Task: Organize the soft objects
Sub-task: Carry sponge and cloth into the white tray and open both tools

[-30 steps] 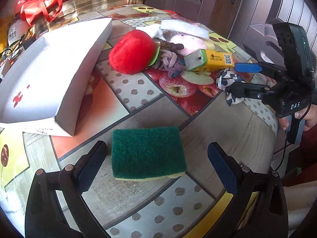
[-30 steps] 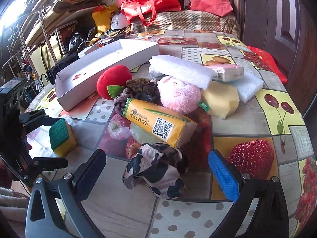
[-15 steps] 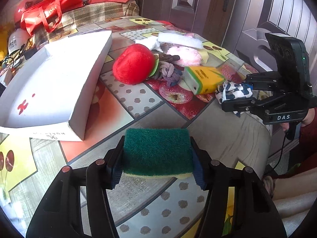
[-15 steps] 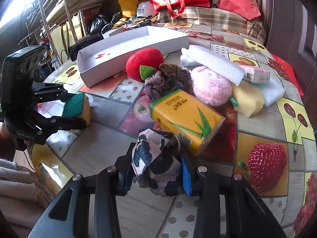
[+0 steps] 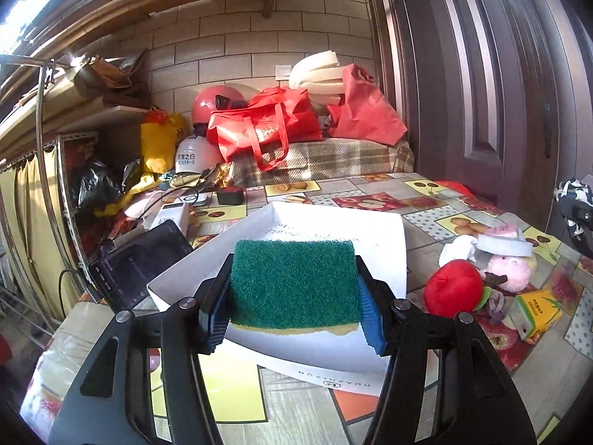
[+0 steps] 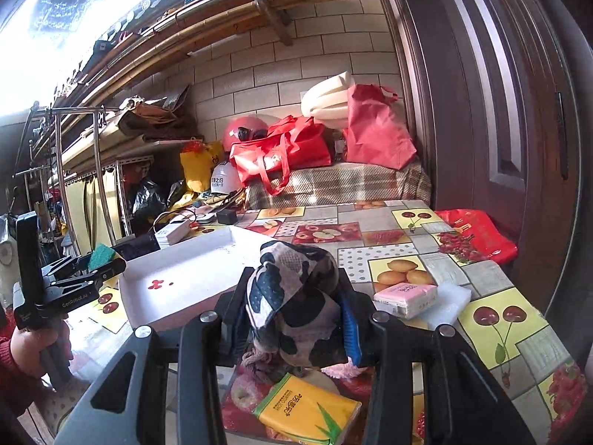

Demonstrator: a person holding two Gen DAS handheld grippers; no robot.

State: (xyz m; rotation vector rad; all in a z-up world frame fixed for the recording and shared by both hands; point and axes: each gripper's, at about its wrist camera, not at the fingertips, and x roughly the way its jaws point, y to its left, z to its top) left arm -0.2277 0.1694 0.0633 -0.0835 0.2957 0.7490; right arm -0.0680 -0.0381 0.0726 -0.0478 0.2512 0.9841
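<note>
- My left gripper [image 5: 292, 306] is clamped on the green sponge [image 5: 294, 283], scouring side up, held in the air in front of the white box [image 5: 378, 237].
- My right gripper [image 6: 291, 319] is squeezed tight on the cow-print cloth [image 6: 292, 304], lifted above the yellow tissue pack [image 6: 307, 413].
- Red plush [image 5: 454, 287] and pink plush [image 5: 509, 272] sit on the table [image 5: 374, 187], right of the box.

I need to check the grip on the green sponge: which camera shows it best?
The left wrist view: the green sponge fills the centre, clamped in the left gripper. The right wrist view shows only a small corner.
</note>
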